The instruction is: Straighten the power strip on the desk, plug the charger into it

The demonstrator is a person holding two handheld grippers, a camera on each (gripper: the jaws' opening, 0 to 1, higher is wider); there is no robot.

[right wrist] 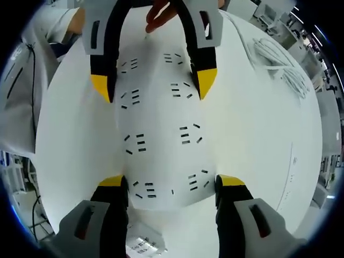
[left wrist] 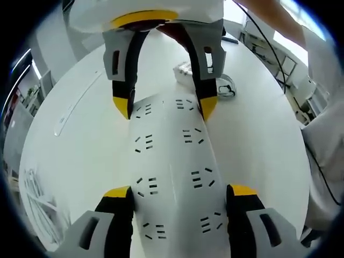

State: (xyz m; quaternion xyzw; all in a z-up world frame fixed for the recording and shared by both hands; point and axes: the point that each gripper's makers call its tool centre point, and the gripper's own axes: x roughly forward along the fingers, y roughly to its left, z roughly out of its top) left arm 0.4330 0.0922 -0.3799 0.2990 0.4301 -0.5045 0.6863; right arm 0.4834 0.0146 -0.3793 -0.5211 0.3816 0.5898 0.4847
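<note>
A long white power strip (left wrist: 172, 145) with two rows of sockets lies flat on the white round desk (left wrist: 80, 161). My left gripper (left wrist: 178, 198) clasps its near end, one jaw against each long side. My right gripper (left wrist: 165, 106) comes in from the far side and clasps the other end the same way. In the right gripper view the strip (right wrist: 161, 134) runs from my right gripper (right wrist: 172, 185) up to the left gripper (right wrist: 155, 83). A small white charger (left wrist: 185, 70) with a printed label lies on the desk just past the strip's end, and again by my right gripper's base (right wrist: 142, 244).
A coiled white cable (right wrist: 279, 59) lies near the desk's edge. A clear ruler (left wrist: 75, 107) rests on the desk beside the strip. A small black-and-white object (left wrist: 227, 88) sits next to the charger. A person's hand (right wrist: 161, 13) holds the far gripper. Shelving stands beyond the desk.
</note>
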